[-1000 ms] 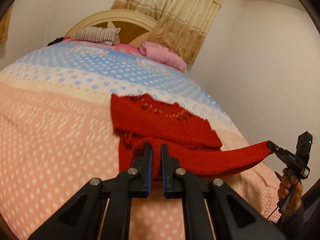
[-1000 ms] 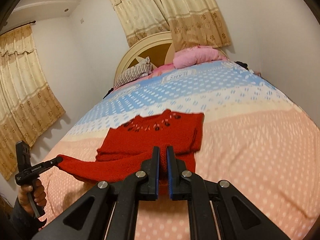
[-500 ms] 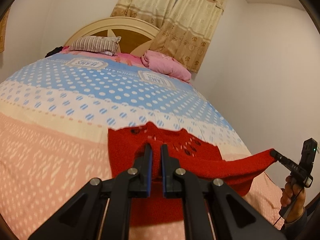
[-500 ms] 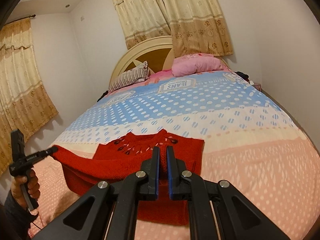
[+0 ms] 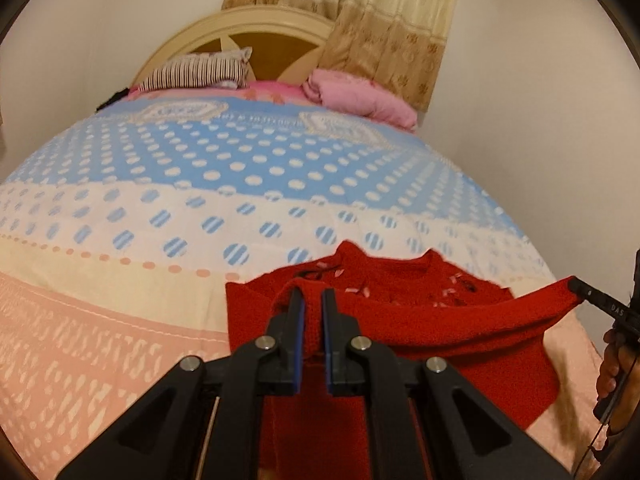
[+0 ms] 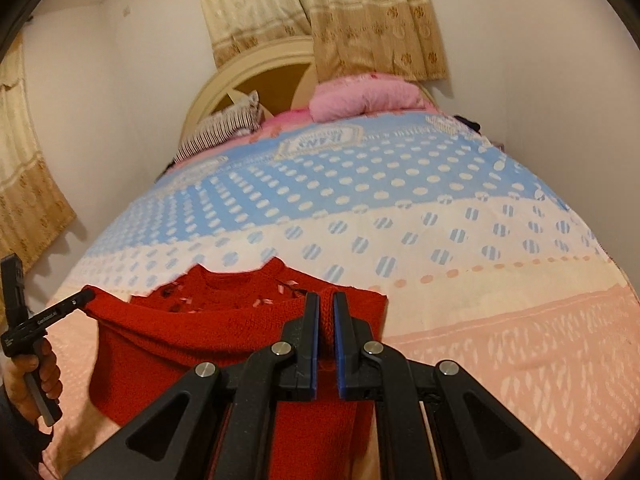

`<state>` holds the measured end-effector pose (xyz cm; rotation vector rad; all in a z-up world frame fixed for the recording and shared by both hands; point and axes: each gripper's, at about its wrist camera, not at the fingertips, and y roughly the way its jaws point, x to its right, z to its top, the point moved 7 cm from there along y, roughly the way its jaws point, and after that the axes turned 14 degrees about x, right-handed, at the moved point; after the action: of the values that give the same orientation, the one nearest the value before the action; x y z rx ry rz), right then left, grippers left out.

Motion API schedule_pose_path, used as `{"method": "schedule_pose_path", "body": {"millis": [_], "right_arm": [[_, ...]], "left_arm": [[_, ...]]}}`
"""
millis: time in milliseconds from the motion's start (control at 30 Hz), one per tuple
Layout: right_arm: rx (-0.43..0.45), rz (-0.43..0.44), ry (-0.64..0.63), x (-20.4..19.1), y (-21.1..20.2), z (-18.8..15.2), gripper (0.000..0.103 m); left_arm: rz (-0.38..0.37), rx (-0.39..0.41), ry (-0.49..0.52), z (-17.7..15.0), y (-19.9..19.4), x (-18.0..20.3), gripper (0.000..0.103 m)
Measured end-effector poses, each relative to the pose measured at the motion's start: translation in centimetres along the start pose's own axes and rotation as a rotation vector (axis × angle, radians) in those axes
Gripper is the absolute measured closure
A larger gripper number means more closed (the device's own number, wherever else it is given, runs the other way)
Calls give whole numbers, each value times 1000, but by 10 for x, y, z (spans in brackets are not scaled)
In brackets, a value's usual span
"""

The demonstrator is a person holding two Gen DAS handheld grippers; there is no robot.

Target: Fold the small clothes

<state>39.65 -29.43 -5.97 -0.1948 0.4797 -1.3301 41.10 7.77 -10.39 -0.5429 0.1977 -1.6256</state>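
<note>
Red knit fills both grips: the left tongs [image 5: 313,320] are clamped on one corner of the sweater's [image 5: 420,320] lifted hem, the right tongs [image 6: 326,322] on the other. That edge hangs stretched between them above the collar end, which lies flat on the bed [image 5: 160,220], on the pale dotted band of the bedspread. By my reading the bottom-to-top fold is midway: the hem is not yet laid down and released. Further folds likely remain.
</note>
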Motion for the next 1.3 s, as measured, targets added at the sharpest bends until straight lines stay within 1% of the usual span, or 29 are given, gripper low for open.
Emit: {"method": "schedule_pose_path", "body": {"millis": [67, 100, 133, 167, 200, 233, 267, 300, 333, 400, 467, 500, 533, 600, 667, 733, 800, 833, 900, 933, 967, 1000, 1067, 1133, 1200, 1300], "right_arm": [[-28, -7, -3, 2, 18, -7, 97], [-44, 1, -1, 2, 28, -11, 97], [-62, 13, 3, 2, 38, -14, 96], [-74, 10, 8, 4, 48, -18, 94], [-79, -19, 1, 7, 54, -21, 91], [-81, -46, -6, 10, 57, -23, 74], [-81, -69, -4, 13, 58, -25, 43], [-74, -64, 13, 15, 55, -27, 30], [-59, -39, 45, 16, 49, -29, 24], [-63, -25, 64, 16, 41, -34, 24], [-98, -18, 30, 9, 33, -43, 24], [-125, 7, 9, 1, 31, -49, 24], [-170, 46, -28, -11, 31, -57, 24], [-269, 86, -114, -32, 38, -75, 24], [-355, 112, -223, -57, 51, -92, 24], [-410, 95, -303, -72, 70, -100, 24], [-393, 68, -329, -80, 87, -93, 24], [-369, 51, -337, -82, 97, -84, 24], [-262, -25, -337, -80, 108, -55, 24], [-206, -45, -320, -78, 105, -42, 24], [-156, -29, -278, -78, 99, -31, 24], [-126, 16, -222, -78, 91, -26, 24], [-98, 58, -185, -75, 77, -26, 24], [-78, 34, -210, -69, 62, -32, 24], [-73, 31, -214, -58, 43, -40, 24], [-69, 5, -206, -38, 18, -53, 24]], "left_arm": [[21, -23, 14, -7, 13, -3, 95], [42, -32, 26, -12, 21, -6, 93], [70, -37, 24, -15, 26, -10, 87], [88, -42, 16, -17, 28, -14, 88], [117, -49, -12, -20, 29, -22, 83], [127, -57, -31, -22, 28, -26, 73], [129, -60, -49, -25, 25, -31, 68], [134, -54, -64, -27, 20, -36, 58], [148, -44, -64, -28, 13, -40, 48], [157, -24, -43, -33, -2, -45, 43], [161, -31, 15, -42, -13, -44, 36], [164, -42, 50, -48, -17, -42, 31], [164, -55, 82, -55, -18, -39, 27], [153, -81, 114, -64, -16, -35, 27], [165, -81, 127, -66, -13, -33, 27], [174, -66, 114, -62, -7, -34, 27], [204, -57, 94, -59, -2, -40, 26], [217, -59, 76, -59, 0, -44, 26], [219, -71, 22, -63, 1, -53, 26], [219, -75, -7, -66, -1, -58, 26], [220, -76, -33, -68, -3, -62, 25], [215, -76, -52, -71, -4, -65, 23], [205, -77, -96, -74, -7, -71, 23], [205, -75, -106, -72, -9, -71, 23], [201, -62, -85, -68, -12, -65, 23], [185, -41, -6, -60, -14, -49, 23]]}}
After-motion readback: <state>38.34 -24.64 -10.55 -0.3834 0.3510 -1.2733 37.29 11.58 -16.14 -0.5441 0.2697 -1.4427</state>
